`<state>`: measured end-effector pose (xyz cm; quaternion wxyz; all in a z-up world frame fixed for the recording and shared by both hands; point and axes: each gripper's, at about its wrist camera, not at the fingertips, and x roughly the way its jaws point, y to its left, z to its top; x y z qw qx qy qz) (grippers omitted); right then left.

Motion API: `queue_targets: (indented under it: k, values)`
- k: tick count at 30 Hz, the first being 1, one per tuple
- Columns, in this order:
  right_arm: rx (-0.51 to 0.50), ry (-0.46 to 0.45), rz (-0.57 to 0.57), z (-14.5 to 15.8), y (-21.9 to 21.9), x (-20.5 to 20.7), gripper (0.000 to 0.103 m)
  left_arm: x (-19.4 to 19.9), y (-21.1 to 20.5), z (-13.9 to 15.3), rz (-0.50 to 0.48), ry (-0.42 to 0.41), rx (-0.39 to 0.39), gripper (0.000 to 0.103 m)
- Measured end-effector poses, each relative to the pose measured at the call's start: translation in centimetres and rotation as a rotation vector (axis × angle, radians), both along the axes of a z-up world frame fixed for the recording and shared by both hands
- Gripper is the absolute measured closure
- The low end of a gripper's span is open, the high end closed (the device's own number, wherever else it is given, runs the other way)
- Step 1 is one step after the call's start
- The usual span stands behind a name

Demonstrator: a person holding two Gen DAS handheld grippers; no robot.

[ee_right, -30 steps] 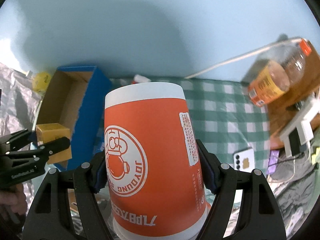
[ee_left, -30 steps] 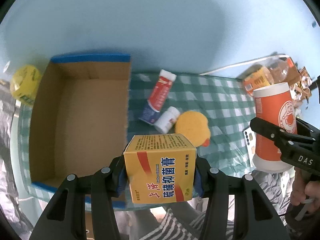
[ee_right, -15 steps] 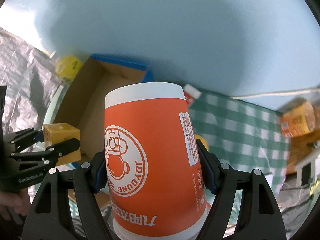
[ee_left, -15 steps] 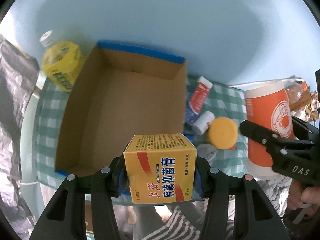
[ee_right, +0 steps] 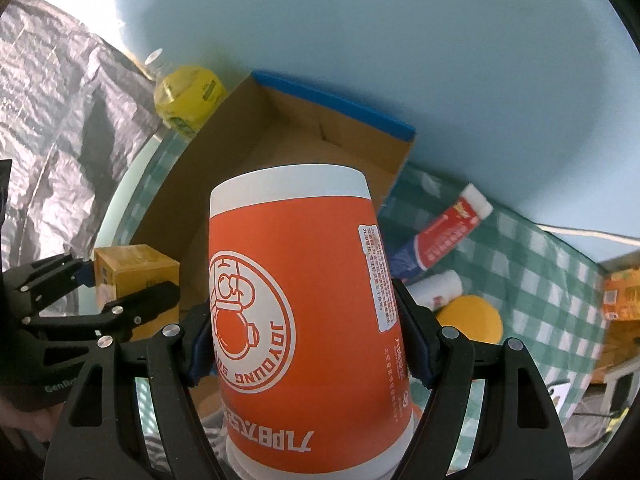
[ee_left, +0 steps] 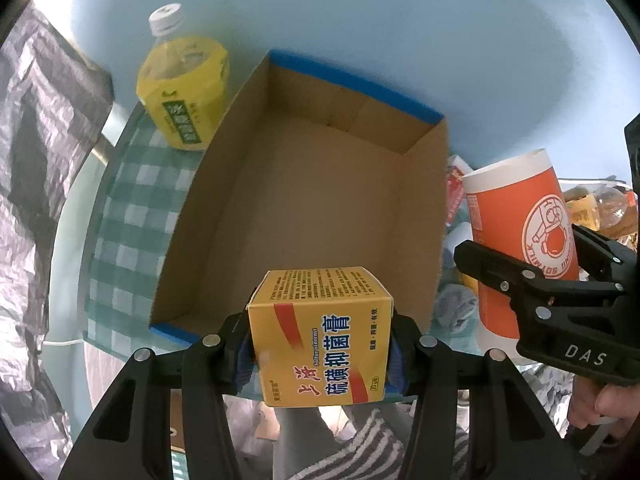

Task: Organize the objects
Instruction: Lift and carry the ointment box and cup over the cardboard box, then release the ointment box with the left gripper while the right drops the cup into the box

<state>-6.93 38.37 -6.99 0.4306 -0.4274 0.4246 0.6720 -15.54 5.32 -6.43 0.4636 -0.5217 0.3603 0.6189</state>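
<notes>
My left gripper (ee_left: pixel 320 354) is shut on a yellow ointment box (ee_left: pixel 320 336), held just above the near edge of an open cardboard box with blue rims (ee_left: pixel 312 200). My right gripper (ee_right: pixel 306 344) is shut on an orange paper cup (ee_right: pixel 296 304), held upside down beside the cardboard box (ee_right: pixel 280 128); the cup also shows in the left wrist view (ee_left: pixel 524 232). The left gripper with the yellow box (ee_right: pixel 136 272) shows at the left of the right wrist view.
A yellow-labelled drink bottle (ee_left: pixel 182 84) stands left of the cardboard box. A red and blue tube (ee_right: pixel 440 236), a small white bottle (ee_right: pixel 436 290) and a yellow round thing (ee_right: pixel 470 320) lie on the green checked cloth (ee_right: pixel 540 280). Grey foil sheeting (ee_left: pixel 36 184) hangs at the left.
Both grippers have moved left with their loads. The cardboard box now fills the middle of the left wrist view, and the drink bottle has come into full view.
</notes>
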Motion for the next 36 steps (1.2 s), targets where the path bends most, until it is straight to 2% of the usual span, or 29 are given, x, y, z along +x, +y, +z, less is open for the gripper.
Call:
queue_targets:
  k: [4, 6, 13, 17, 19, 36]
  values:
    - [-0.017, -0.011, -0.004, -1.0, 0.3, -1.6, 0.027, -1.0, -0.4, -0.9, 0.005, -0.004, -0.018, 0.049]
    - [-0.027, -0.006, -0.078, -1.4, 0.5, -2.1, 0.027, -1.3, -0.6, -1.3, 0.009, -0.003, -0.026, 0.049]
    - [-0.015, -0.019, -0.092, -2.2, 0.9, -3.4, 0.026, -2.1, -0.9, -1.8, 0.017, 0.011, -0.048, 0.049]
    - [-0.017, -0.032, -0.108, -2.3, 1.4, -3.9, 0.024, -2.4, -1.0, -1.3, 0.022, 0.013, -0.034, 0.049]
    - [-0.014, -0.031, -0.123, -2.2, 1.6, -3.8, 0.018, -2.4, -0.9, -1.1, 0.02, 0.02, -0.032, 0.049]
    - [0.014, -0.023, -0.238, -0.5, 1.6, -1.1, 0.018, -0.6, -0.2, 0.0, -0.002, 0.002, -0.01, 0.049]
